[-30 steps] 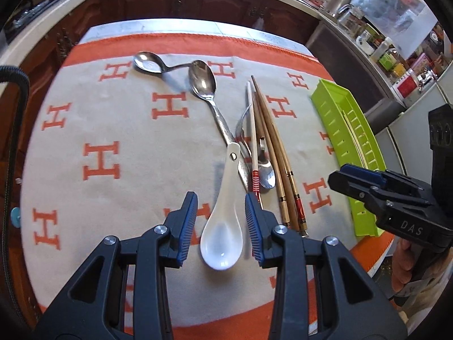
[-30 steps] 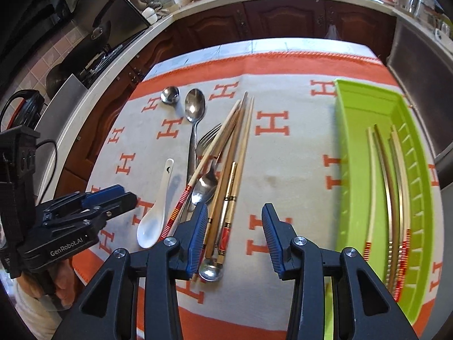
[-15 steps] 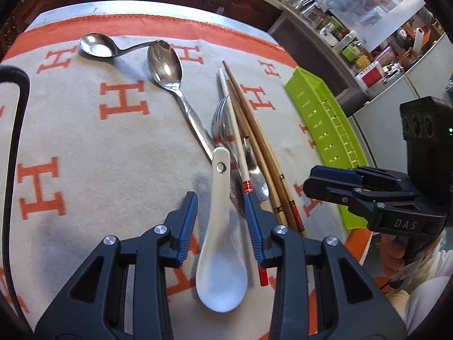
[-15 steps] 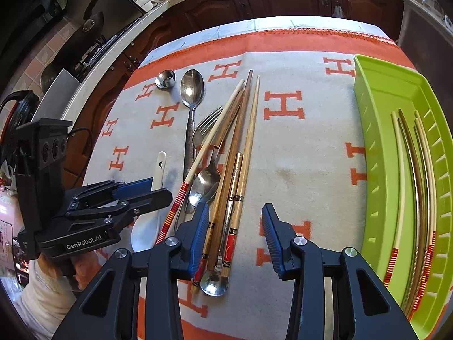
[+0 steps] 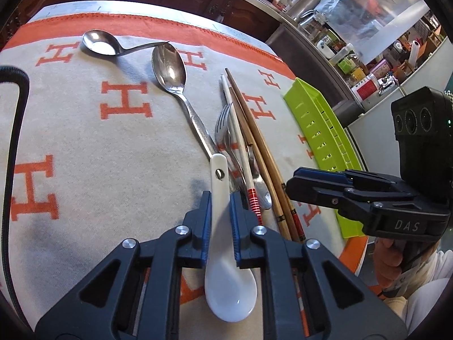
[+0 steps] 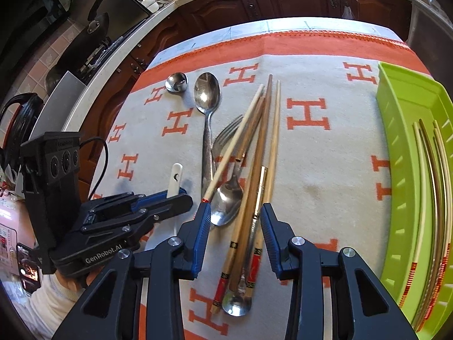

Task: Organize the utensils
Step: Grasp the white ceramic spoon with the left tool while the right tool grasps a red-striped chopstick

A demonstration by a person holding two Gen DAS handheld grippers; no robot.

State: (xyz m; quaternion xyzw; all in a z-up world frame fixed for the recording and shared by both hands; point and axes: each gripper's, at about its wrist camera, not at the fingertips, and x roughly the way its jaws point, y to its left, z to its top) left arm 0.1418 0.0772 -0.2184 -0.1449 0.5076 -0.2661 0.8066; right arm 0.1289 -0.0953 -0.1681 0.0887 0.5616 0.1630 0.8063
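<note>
Utensils lie bunched on a cloth (image 5: 119,153) of cream with orange H marks that covers the tabletop. At the lower centre of the left wrist view the white ceramic spoon (image 5: 226,243) rests bowl-down toward the camera, its handle running up between the blue pads of the left claw (image 5: 220,198). The jaws have just been closing and both pads now press the handle — the spoon is gripped, still lying on the cloth.

Just right of the spoon, in the same view: a fork (image 5: 225,136), a white chopstick with a red-striped end (image 5: 240,147) and brown wooden chopsticks (image 5: 260,153) fan upward from one overlapping heap. A large steel spoon (image 5: 172,70) lies at upper centre, its handle running down into the heap; a small bent-handled steel spoon (image 5: 99,44) sits at upper left, its handle tip touching the large spoon's bowl.

In the right wrist view the right claw (image 6: 236,212) hangs at lower centre with its jaws apart — the pads straddle the chopstick bundle (image 6: 254,198) and a steel spoon (image 6: 226,201) without pressing them. The jaws have just been closing slightly.

A green plastic tray (image 6: 396,170) occupies the right edge, holding several chopsticks (image 6: 430,187) laid lengthwise.
</note>
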